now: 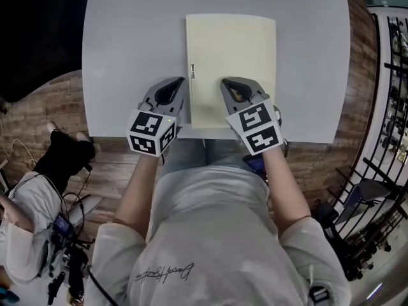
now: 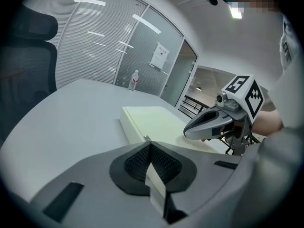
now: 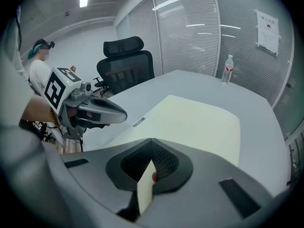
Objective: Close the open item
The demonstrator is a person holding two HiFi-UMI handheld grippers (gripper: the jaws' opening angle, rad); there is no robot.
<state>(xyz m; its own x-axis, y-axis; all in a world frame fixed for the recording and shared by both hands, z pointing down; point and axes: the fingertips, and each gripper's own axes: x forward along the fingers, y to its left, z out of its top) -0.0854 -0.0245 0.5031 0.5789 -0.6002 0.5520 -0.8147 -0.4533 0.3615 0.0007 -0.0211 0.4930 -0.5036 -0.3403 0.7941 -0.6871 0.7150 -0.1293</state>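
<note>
A pale yellow folder (image 1: 233, 62) lies flat on the white table (image 1: 127, 43) with its cover down and its spine to the left. It also shows in the left gripper view as the folder (image 2: 156, 120) and in the right gripper view as the folder (image 3: 199, 122). My left gripper (image 1: 176, 81) is shut and holds nothing, just left of the spine near the front edge. My right gripper (image 1: 231, 82), also shut and holding nothing, is over the folder's near part. Each gripper view shows its own jaws meeting, the left gripper (image 2: 149, 144) and the right gripper (image 3: 151, 140).
A water bottle (image 3: 228, 69) stands at the table's far side. A black office chair (image 3: 126, 61) is beyond the table's left edge. A person (image 3: 40, 65) stands in the background. Cables and gear (image 1: 64, 234) lie on the floor at left; a railing (image 1: 389, 107) runs at right.
</note>
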